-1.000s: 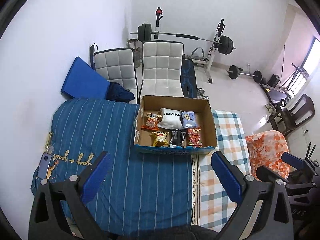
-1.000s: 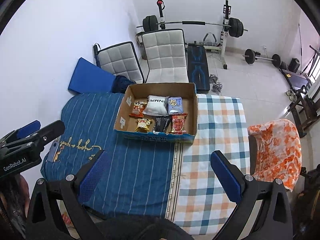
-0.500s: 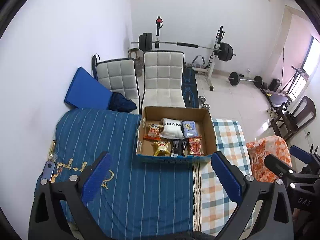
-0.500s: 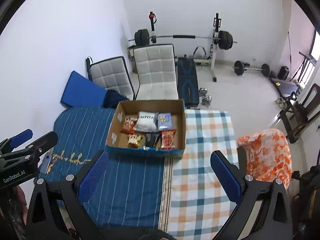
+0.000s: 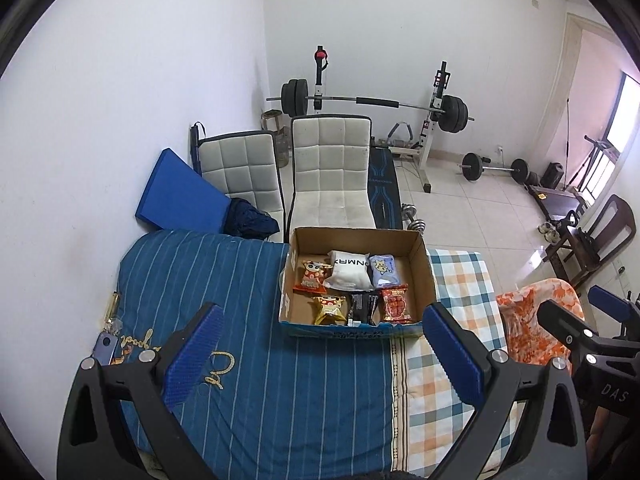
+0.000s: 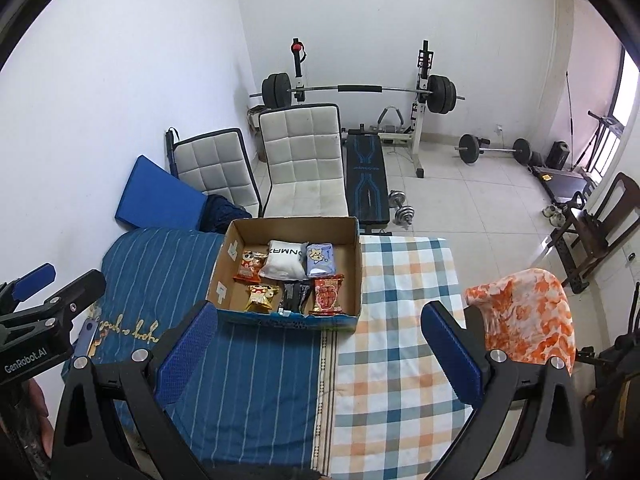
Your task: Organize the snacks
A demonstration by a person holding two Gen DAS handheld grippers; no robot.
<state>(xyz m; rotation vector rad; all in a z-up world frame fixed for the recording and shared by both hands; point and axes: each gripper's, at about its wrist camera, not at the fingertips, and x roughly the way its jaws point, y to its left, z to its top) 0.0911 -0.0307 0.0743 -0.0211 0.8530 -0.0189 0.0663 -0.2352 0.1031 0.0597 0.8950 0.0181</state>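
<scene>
While both our grippers' jaws gape empty, the box point(image 5: 354, 236) of snacks point(image 5: 347, 276) sits unobstructed before two chairs point(image 5: 330, 176).

blue striped cover point(image 5: 248, 364), orange-blue checked cloth point(image 6: 400, 320), perhaps brown cardboard box point(image 5: 426, 264)

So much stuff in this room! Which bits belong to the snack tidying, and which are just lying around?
Part of the job:
cardboard box
white packet
red packet
gold packet
left claw, open
right claw, open

Just lying about:
white chairs
barbell rack
keys
orange cloth
</scene>
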